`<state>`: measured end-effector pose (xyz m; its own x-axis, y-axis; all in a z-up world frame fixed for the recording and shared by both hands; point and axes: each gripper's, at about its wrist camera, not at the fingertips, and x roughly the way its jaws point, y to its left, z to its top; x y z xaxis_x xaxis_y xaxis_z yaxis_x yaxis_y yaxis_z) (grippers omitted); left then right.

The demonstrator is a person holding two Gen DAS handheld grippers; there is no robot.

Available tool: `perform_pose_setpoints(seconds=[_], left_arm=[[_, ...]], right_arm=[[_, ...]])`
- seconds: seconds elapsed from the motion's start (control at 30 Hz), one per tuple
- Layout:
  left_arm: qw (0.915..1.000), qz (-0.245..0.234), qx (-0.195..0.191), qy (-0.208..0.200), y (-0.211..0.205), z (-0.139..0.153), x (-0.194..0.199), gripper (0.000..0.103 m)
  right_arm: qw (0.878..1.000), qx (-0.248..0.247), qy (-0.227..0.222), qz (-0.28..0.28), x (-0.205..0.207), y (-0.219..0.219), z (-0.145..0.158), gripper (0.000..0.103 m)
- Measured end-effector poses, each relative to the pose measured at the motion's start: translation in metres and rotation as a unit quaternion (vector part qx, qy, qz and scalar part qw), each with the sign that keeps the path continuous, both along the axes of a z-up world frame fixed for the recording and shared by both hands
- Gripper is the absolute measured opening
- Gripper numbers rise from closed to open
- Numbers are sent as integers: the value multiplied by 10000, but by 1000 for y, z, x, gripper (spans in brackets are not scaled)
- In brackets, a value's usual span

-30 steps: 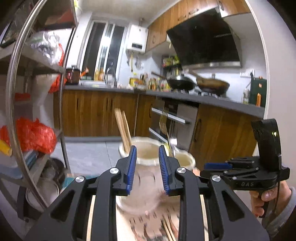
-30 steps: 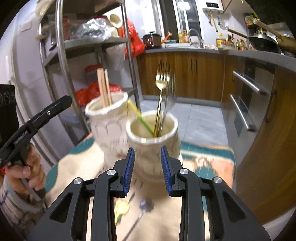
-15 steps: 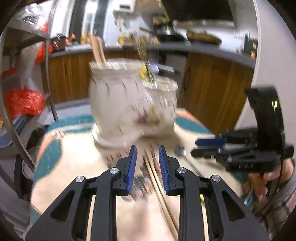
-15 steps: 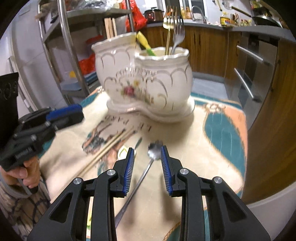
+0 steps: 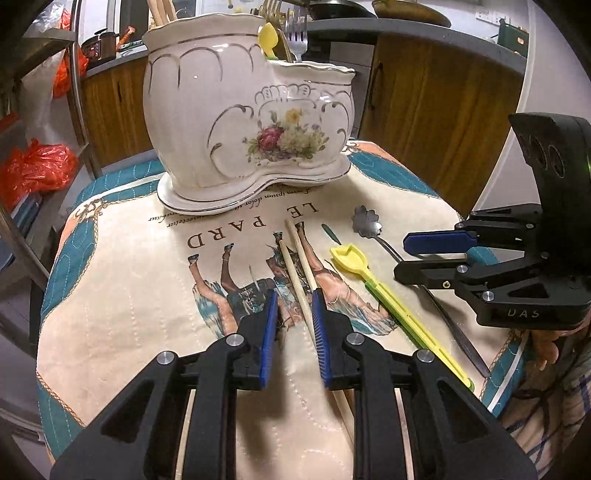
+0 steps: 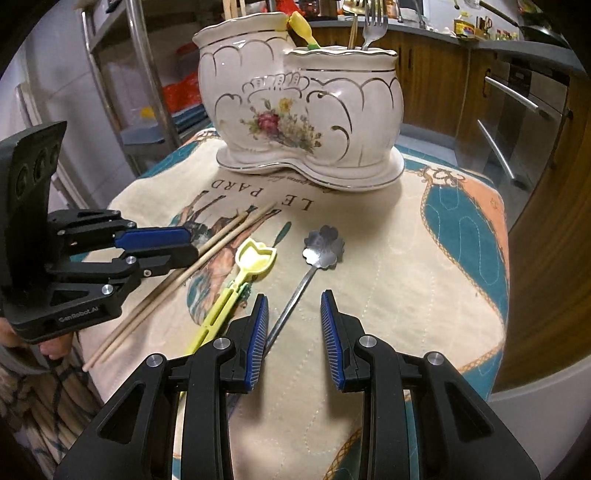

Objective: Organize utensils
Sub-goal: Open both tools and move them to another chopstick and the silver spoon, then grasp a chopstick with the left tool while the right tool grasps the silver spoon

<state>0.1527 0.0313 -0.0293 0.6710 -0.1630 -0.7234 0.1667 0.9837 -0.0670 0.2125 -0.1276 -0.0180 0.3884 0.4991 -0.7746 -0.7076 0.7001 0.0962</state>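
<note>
Chopsticks lie as a pair on the cloth-covered desk, running between the parted fingers of the left gripper, which holds nothing. Just right of it lie a yellow spoon and a metal spoon with a flower-shaped bowl. Over the metal spoon's handle the right gripper hangs with jaws apart, empty. Ahead of both stands a floral ceramic utensil holder holding forks and more chopsticks. Behind it run wooden kitchen cabinets.
</note>
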Motion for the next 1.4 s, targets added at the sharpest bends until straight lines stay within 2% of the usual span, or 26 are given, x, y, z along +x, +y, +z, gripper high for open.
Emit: perform_pose_setpoints(seconds=[0.13, 0.3, 0.37, 0.53, 0.63, 0.8, 1.0, 1.07, 1.23, 1.4], left_arm=[[9998, -18, 201, 19, -7, 0, -2, 19], [9996, 16, 252, 83, -4, 1, -5, 16], [9995, 70, 288, 128, 0, 2, -3, 12], [9990, 127, 297, 304, 15, 5, -3, 11], [9984, 77, 255, 497, 22, 7, -2, 11], [9951, -67, 569, 801, 25, 11, 1, 11], [9904, -169, 766, 1143, 36, 12, 5, 12], [9875, -263, 706, 1383, 40, 14, 10, 12], [9761, -501, 888, 1917, 38, 16, 24, 12], [9681, -564, 804, 2303, 42, 17, 35, 12]], right_arm=[[9998, -118, -116, 54, -4, 4, 0, 31], [9991, -240, -246, 268, -9, 6, 0, 22], [9985, -318, -242, 383, -10, 5, 1, 17], [9963, -679, -242, 461, -9, -1, 5, 13], [9952, -847, -94, 474, -5, -8, 7, 13], [9913, -1281, 135, 285, 9, -17, 10, 14], [9878, -1298, 854, 129, 37, -21, 11, 14], [9847, -1414, 1004, 146, 43, -16, 10, 14], [9724, -1975, 1229, 194, 51, 2, 11, 14], [9680, -2060, 1431, 48, 55, 6, 10, 11]])
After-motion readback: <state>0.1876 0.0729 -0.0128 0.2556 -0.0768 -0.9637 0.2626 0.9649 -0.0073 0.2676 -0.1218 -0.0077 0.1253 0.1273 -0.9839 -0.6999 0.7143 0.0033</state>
